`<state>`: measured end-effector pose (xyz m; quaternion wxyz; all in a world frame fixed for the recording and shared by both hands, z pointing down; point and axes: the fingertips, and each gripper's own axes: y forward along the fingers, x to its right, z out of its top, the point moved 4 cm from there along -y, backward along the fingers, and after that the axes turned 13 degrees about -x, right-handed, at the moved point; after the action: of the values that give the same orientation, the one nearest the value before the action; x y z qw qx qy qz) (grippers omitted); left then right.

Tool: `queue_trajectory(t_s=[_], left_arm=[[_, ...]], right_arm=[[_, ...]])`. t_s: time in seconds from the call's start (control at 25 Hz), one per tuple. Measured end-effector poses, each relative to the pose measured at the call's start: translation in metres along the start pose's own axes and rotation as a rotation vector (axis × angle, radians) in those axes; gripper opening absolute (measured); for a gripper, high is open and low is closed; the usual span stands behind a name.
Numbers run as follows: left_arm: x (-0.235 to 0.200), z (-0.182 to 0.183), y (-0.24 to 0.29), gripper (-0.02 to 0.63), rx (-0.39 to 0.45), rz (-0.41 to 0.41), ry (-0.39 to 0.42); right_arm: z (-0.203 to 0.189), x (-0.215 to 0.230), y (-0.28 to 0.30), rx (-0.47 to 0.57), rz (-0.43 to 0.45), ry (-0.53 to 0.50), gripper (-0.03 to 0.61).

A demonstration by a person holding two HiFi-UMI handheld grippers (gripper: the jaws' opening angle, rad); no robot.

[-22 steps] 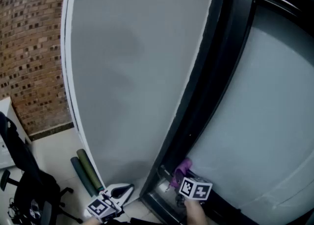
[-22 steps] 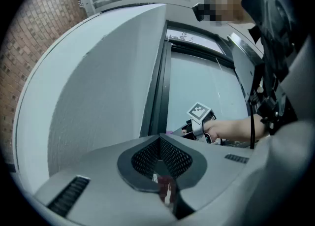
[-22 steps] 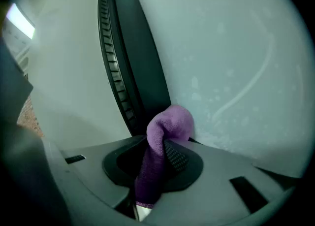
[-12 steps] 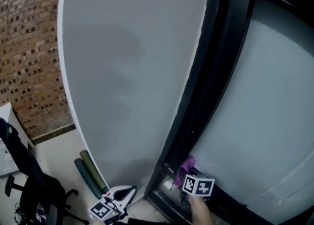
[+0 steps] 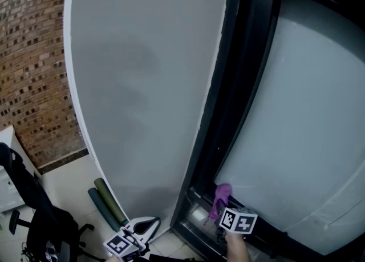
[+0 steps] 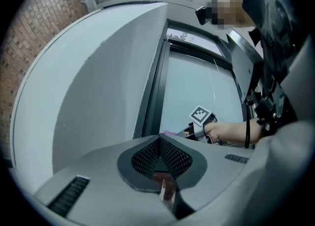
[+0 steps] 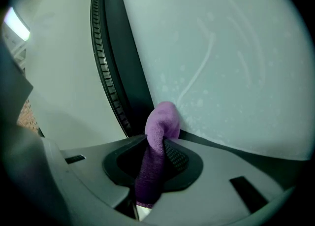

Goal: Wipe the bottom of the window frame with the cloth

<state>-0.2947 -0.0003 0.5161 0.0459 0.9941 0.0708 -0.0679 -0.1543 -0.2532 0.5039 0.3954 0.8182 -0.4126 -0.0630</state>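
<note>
My right gripper [image 5: 223,216] [image 7: 158,146] is shut on a purple cloth [image 5: 220,197] [image 7: 156,151], whose folded tip presses where the frosted glass [image 7: 231,62] meets the dark bottom rail of the window frame [image 5: 199,215]. The black upright of the frame [image 7: 120,67] stands just left of the cloth. My left gripper [image 5: 130,238] [image 6: 160,158] hangs low at the bottom left, jaws shut with nothing between them. In the left gripper view the right gripper's marker cube [image 6: 201,115] and the hand holding it show against the glass.
A broad grey wall panel [image 5: 142,84] stands left of the frame, with a brick wall [image 5: 31,61] beyond it. Two rolled mats [image 5: 105,201] lie on the tiled floor near the panel's foot. A black office chair [image 5: 34,221] stands at the bottom left.
The right gripper with the cloth has slid a little rightward along the bottom rail. The head view has shifted. The left gripper stays low at the bottom left.
</note>
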Motion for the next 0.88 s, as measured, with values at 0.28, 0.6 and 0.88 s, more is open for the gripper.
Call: queue_trajectory(t_s=[0.28, 0.6, 0.88], left_arm=[[0.014, -0.005, 0.013, 0.004, -0.036, -0.071, 0.012], [0.025, -0.003, 0.03, 0.003, -0.037, -0.143, 0.021], [0.032, -0.001, 0.044, 0.005, -0.044, -0.209, 0.037]], right_arm=[[-0.019, 0.021, -0.019, 0.02, -0.042, 0.046, 0.084], [-0.035, 0.039, -0.038, 0.038, -0.082, 0.097, 0.084], [-0.044, 0.052, -0.053, 0.063, -0.135, 0.117, 0.084]])
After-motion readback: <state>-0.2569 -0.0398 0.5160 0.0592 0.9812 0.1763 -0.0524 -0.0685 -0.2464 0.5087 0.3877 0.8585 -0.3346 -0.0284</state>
